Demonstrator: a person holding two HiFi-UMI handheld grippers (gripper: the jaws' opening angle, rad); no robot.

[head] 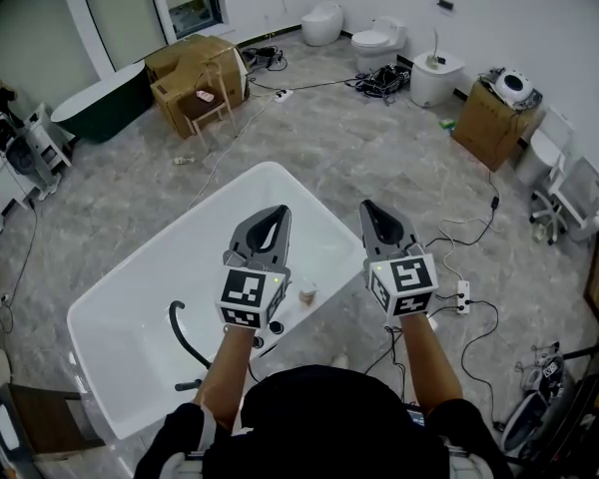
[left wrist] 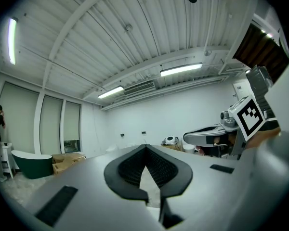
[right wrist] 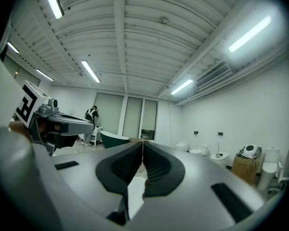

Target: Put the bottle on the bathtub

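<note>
The fingers (left wrist: 130, 170) of the left gripper (left wrist: 145, 147) are pressed together tip to tip with nothing between them; the right gripper (right wrist: 142, 142) is closed the same way and also empty. Both point level, side by side and apart, held over the near right part of the white bathtub (head: 165, 247).

The bottle (head: 306, 290), small with a brownish cap, stands upright on the bathtub's near right rim, below and between the two grippers and touched by neither; a black faucet (head: 183, 335) curves up at the tub's near end.

The tub's far corner and right edge give onto bare grey floor; cables (head: 459, 236) and a power strip (head: 463, 297) lie just right of the right gripper; cardboard boxes (head: 195, 73), a dark green tub (head: 105, 103) and toilets (head: 379, 40) stand well apart along the far walls.

Only the head view shows the bottle and the white tub; the gripper views look out across the room under a ribbed ceiling with strip lights. The left gripper view catches the other gripper's marker cube (left wrist: 250, 119) at its right; the right gripper view alone shows a person (right wrist: 91, 117) standing by the green tub.
</note>
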